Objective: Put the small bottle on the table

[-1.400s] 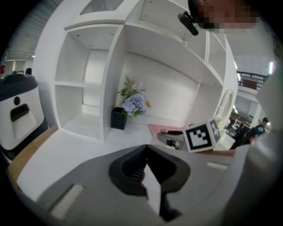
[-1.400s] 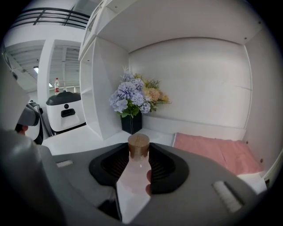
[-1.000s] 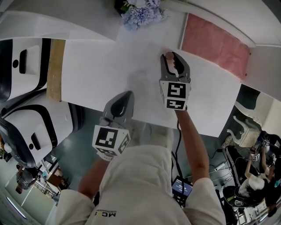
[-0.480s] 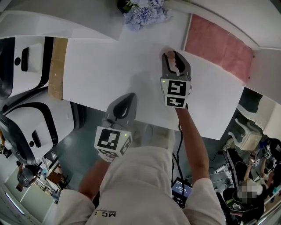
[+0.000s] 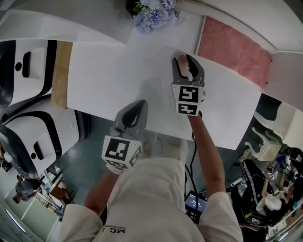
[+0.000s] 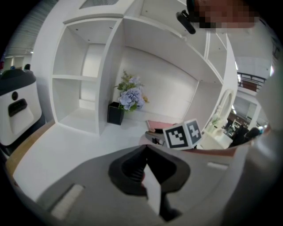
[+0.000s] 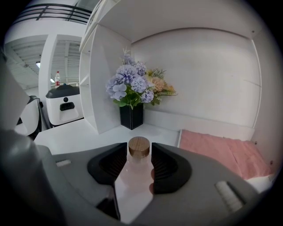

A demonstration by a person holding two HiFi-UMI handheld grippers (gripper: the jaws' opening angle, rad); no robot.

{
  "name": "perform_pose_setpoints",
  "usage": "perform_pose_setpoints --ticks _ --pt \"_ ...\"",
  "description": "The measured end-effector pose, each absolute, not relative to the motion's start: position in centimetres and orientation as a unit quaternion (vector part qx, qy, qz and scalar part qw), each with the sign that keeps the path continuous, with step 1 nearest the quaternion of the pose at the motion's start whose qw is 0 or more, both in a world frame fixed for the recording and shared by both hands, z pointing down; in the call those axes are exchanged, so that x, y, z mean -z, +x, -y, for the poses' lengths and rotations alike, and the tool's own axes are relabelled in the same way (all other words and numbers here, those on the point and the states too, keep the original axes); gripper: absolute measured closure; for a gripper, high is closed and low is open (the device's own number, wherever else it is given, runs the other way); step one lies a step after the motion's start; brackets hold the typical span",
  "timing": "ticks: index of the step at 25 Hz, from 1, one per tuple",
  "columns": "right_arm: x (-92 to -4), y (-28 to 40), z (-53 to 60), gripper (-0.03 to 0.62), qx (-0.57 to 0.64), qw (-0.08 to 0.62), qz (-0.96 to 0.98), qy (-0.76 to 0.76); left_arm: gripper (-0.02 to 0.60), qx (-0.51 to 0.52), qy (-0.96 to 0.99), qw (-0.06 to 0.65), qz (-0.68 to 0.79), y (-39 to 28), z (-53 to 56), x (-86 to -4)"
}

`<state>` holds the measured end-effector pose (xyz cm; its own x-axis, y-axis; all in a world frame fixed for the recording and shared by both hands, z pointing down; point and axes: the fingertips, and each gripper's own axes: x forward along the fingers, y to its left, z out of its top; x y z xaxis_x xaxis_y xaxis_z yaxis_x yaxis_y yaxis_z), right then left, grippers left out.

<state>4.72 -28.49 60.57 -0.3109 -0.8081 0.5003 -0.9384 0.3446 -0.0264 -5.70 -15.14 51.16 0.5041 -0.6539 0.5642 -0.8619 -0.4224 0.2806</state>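
Observation:
The small bottle (image 7: 139, 148), pale pink with a round wooden cap, stands upright between the jaws of my right gripper (image 7: 139, 154). Those jaws are opening and their ribbed pads sit just off the cap's sides. From the head view the bottle (image 5: 182, 60) is on the white table (image 5: 109, 71) towards its far edge, with the right gripper (image 5: 188, 64) round it. My left gripper (image 5: 137, 105) hovers over the table's near edge, shut, with nothing in it. In its own view the left gripper (image 6: 146, 151) points at the shelf unit.
A black vase of purple flowers (image 5: 154, 12) stands at the back, a pink cloth (image 5: 232, 47) lies to the right of the bottle. A wooden strip (image 5: 59, 75) runs along the table's left end, beside white machines (image 5: 23, 71). White shelves (image 6: 88, 79) rise behind.
The right gripper's jaws have spread a little round the bottle, which has stayed in place. The left gripper has hardly moved.

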Motion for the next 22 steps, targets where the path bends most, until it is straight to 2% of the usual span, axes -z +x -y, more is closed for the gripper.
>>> perform_pose_setpoints --ticks 5,13,16,22 --pt "-59.8 4.5 27.6 0.388 -0.154 0.211 0.797 0.545 0.583 -0.184 0.825 0.272 0.459 -5.9 15.0 -50.6" --pt "-56.5 5.0 25.4 0.388 -0.144 0.206 0.794 0.554 0.583 -0.17 0.835 0.258 0.456 -6.3 14.2 -48.5" --pt "-54.6 4.9 24.1 0.449 -0.146 0.201 0.796 0.551 0.583 -0.165 0.837 0.255 0.454 -6.7 13.7 -47.6" --pt "-50.0 4.6 20.9 0.467 -0.129 0.197 0.808 0.539 0.583 -0.152 0.843 0.245 0.454 -7.2 12.5 -45.4"
